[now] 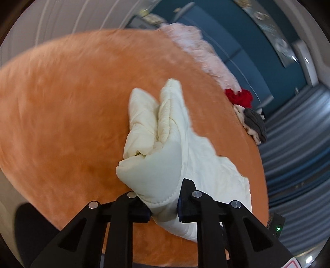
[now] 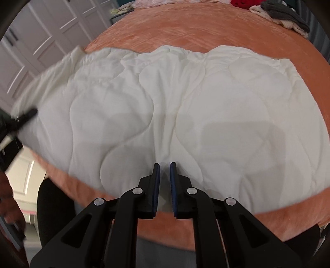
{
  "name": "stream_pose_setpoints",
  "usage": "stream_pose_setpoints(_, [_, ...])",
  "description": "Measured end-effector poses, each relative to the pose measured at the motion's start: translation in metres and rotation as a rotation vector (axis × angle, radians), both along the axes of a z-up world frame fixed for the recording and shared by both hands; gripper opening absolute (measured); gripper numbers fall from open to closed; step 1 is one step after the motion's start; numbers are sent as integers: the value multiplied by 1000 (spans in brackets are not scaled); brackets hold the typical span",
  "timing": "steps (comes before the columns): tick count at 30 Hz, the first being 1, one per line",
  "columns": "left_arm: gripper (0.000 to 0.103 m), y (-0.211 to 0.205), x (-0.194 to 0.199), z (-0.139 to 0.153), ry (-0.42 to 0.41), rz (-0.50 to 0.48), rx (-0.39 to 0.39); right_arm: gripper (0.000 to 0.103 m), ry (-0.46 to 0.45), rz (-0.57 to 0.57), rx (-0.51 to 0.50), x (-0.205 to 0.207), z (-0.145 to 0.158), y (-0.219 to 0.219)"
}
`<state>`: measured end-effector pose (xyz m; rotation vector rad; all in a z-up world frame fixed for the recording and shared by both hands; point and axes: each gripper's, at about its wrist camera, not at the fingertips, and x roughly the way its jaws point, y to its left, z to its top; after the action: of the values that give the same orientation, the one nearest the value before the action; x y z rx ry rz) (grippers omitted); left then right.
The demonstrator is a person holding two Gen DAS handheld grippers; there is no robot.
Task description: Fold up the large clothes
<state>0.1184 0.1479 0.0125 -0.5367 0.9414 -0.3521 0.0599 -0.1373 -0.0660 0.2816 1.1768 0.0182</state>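
Note:
A white quilted garment [image 2: 185,115] lies spread across an orange bedspread [image 2: 185,31]. My left gripper [image 1: 164,206] is shut on a bunched corner of the white quilted garment [image 1: 156,144] and holds it lifted above the bedspread [image 1: 61,113]. The left gripper also shows as a blurred black shape at the garment's left end in the right wrist view [image 2: 22,119]. My right gripper [image 2: 164,175] hovers over the garment's near edge at its middle. Its jaws stand a narrow gap apart with nothing between them.
A pink fluffy item [image 1: 198,49], a red cloth [image 1: 239,96] and a grey and cream cloth pile [image 1: 253,123] lie at the bed's far edge. The pile also shows in the right wrist view [image 2: 284,14]. White panelled doors [image 2: 41,41] stand to the left.

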Motion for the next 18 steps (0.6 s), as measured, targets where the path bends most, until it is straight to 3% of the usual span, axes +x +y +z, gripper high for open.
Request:
stream_pose_setpoints(5, [14,-27,-21,46,-107,-83,61,9,28,42,52,-7,-16,19])
stream_pose_setpoints(10, [14,-86,-44,86,-225,-228,152,9,14,41,81,-5,-19,23])
stream_pose_setpoints(14, [14,-142,-55,102,-297,-344,188,11,-55,-8,112,-33,9,-10])
stream_pose_setpoints(18, [14,-197,-64,95,-305,-449,224,11,-100,-121,80,-73,31,-63])
